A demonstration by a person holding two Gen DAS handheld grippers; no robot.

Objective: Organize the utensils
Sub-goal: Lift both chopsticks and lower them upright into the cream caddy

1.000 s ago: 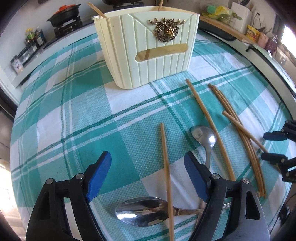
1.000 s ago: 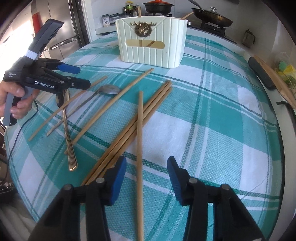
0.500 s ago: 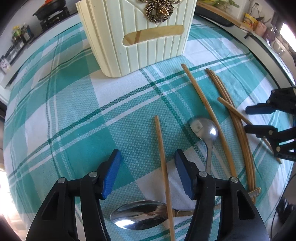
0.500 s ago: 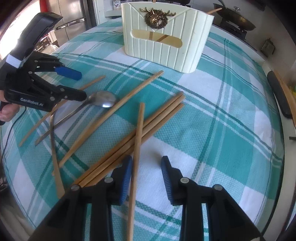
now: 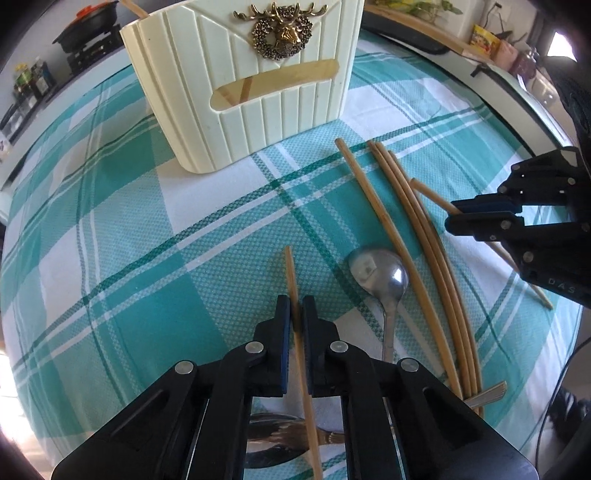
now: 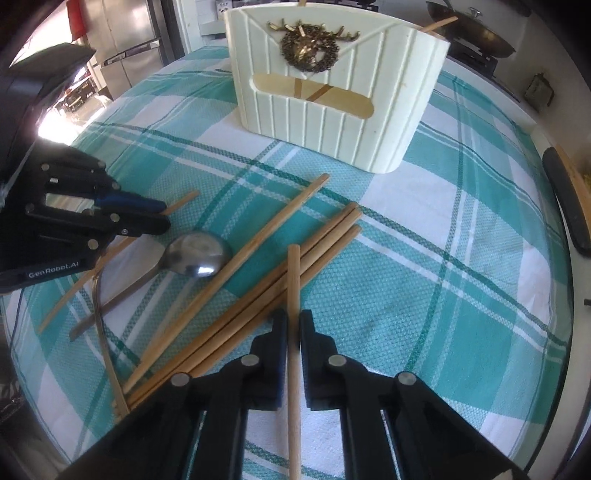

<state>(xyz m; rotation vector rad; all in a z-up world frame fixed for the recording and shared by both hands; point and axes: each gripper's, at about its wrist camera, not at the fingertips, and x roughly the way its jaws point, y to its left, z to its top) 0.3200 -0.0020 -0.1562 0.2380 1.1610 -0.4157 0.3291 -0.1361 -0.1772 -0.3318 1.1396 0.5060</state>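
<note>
A cream utensil holder (image 5: 243, 92) with a brass deer emblem stands at the far side of the checked tablecloth; it also shows in the right wrist view (image 6: 332, 92). My left gripper (image 5: 294, 306) is shut on a wooden chopstick (image 5: 291, 273). My right gripper (image 6: 293, 321) is shut on another wooden chopstick (image 6: 293, 273) that lies across a bundle of three chopsticks (image 6: 317, 247). A steel spoon (image 5: 380, 273) lies between the two grippers, and a second spoon (image 5: 273, 439) lies under my left gripper. One more chopstick (image 6: 258, 251) lies beside the spoon.
The table edge (image 6: 569, 295) curves close on the right in the right wrist view. A dark knife handle on a wooden board (image 6: 565, 199) lies past the cloth. A stove with pans (image 6: 476, 33) stands behind the holder.
Both grippers moved forward and down and closed, each onto a chopstick. The holder now looks nearer in both views.
</note>
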